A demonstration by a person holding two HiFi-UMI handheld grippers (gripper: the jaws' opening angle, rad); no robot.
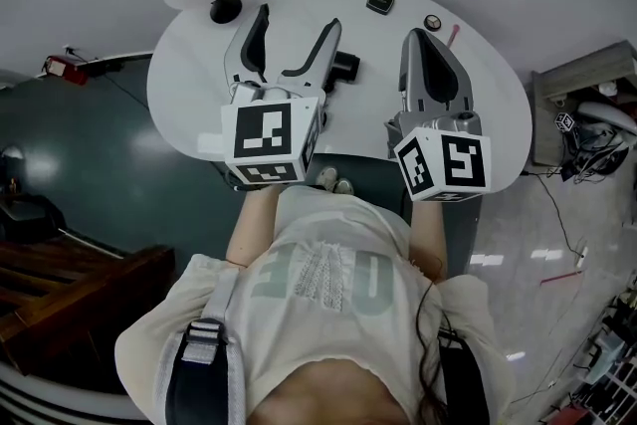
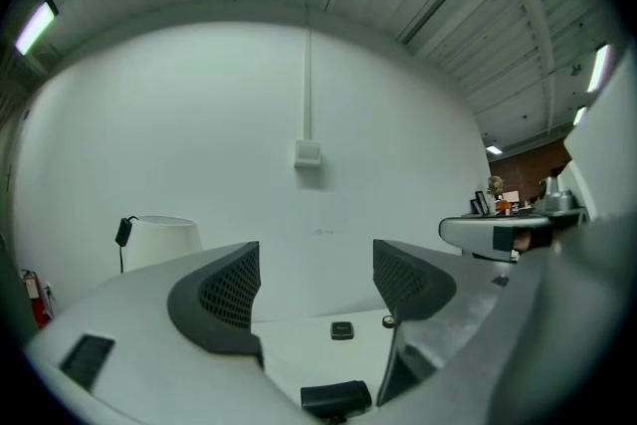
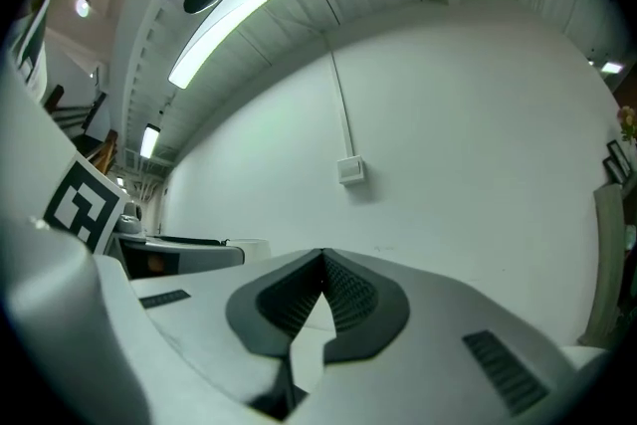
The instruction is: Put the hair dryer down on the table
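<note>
The right gripper (image 1: pixel 418 40) has its jaws pressed together on nothing. The left gripper (image 1: pixel 298 20) gapes wide, holding nothing. Low by its jaws a black object (image 1: pixel 344 66), probably the hair dryer, lies on the table (image 1: pixel 184 105). The set-down looks done; only backing away is left.

My head view looks steeply down on the table (image 1: pixel 189 85); both gripper views skim low across it toward the wall (image 2: pixel 199 134).
</note>
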